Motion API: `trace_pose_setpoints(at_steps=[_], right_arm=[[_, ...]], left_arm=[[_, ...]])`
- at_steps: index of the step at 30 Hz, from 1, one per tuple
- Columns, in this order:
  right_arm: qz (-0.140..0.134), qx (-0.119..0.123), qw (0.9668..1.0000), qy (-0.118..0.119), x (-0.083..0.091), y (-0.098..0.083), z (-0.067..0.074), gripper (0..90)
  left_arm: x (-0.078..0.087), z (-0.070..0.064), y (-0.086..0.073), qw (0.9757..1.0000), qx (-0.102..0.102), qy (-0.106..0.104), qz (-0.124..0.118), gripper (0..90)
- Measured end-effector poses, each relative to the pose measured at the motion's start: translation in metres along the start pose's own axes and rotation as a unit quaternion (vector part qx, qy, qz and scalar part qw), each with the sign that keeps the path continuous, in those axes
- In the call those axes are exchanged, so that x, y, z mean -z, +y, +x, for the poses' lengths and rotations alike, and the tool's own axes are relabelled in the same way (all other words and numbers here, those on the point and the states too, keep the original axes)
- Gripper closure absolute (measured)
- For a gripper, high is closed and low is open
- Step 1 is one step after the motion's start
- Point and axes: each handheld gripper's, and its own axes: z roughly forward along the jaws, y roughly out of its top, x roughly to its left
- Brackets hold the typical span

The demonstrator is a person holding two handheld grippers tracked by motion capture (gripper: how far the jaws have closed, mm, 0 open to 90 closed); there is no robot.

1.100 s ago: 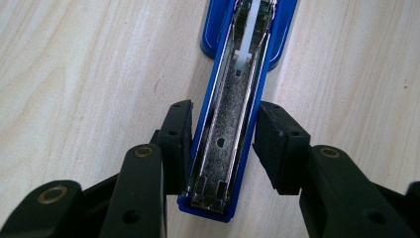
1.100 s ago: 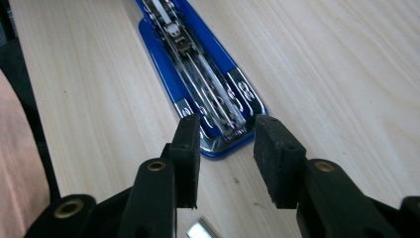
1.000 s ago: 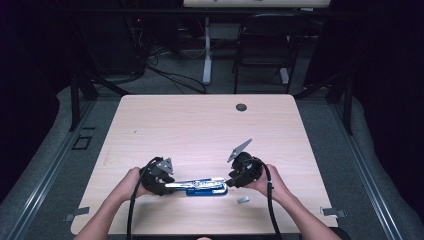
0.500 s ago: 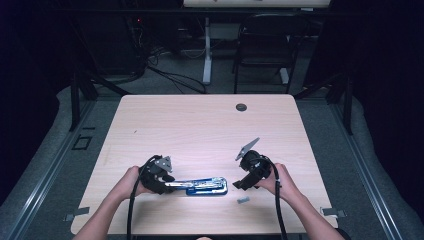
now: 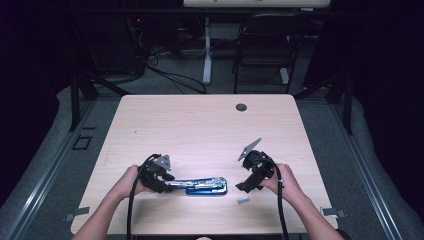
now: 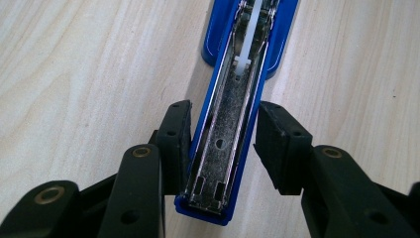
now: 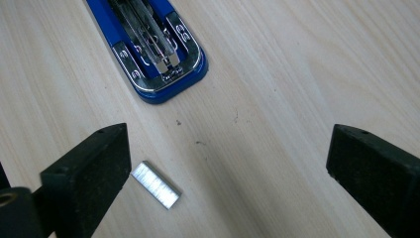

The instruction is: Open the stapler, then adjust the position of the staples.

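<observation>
Stapler (image 5: pixel 202 186) lies flat near the front edge of the counter (image 5: pixel 210 130), opened out: blue plastic base, bright metal staple channel facing up, white pusher strip visible inside the channel in the left gripper view. Left tool (image 6: pixel 221 141) is closed around the stapler's rear end, black rubbery pads bracketing the blue body on both sides; left pad touching, right pad looks just off the edge. Right tool (image 7: pixel 228 163) is wide open, holding nothing, hovering just beside the stapler's front end. Staple strip (image 7: pixel 155 184), a small silver ribbed rectangular block, lies loose on the counter next to the right tool's left pad, near the stapler's rounded nose. Counter is pale wood grain, matte, rectangular with rounded corners. Farther back, a small dark round grommet (image 5: pixel 241 107) near the far edge. Beyond that: chair (image 5: pixel 265 45), floor cables, dark room.
</observation>
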Motion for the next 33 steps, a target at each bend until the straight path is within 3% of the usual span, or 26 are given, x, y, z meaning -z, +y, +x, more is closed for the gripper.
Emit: trace_pose_setpoints(at_steps=[4, 10, 14, 22, 26, 29, 33], right_arm=[[0.019, 0.017, 0.9993, -0.026, 0.004, -0.002, 0.01, 0.0], [0.014, 0.023, 0.9993, -0.026, 0.006, -0.007, 0.018, 4.6], [0.019, 0.041, 0.9984, -0.033, 0.008, -0.006, 0.021, 9.6], [0.041, 0.057, 0.9974, -0.019, -0.004, -0.008, 0.021, 12.6], [0.032, 0.072, 0.9967, -0.019, -0.002, -0.009, 0.021, 14.7], [0.017, 0.077, 0.9968, -0.004, -0.003, -0.01, 0.022, 15.9], [0.023, 0.091, 0.9955, 0.01, -0.006, -0.008, 0.025, 16.5]], left_arm=[[0.0, 0.002, 0.0, 1.0, 0.003, -0.002, -0.003, 58.0], [0.0, 0.002, 0.0, 1.0, 0.002, -0.001, -0.002, 57.7], [0.0, 0.003, 0.0, 1.0, 0.002, -0.004, -0.003, 57.7], [-0.001, 0.004, 0.001, 1.0, 0.001, -0.008, -0.002, 57.8], [-0.001, 0.003, 0.001, 1.0, 0.002, -0.008, -0.001, 57.8], [-0.001, 0.004, 0.001, 1.0, 0.002, -0.01, -0.001, 57.8], [-0.001, 0.005, 0.001, 1.0, 0.001, -0.009, 0.0, 57.8]])
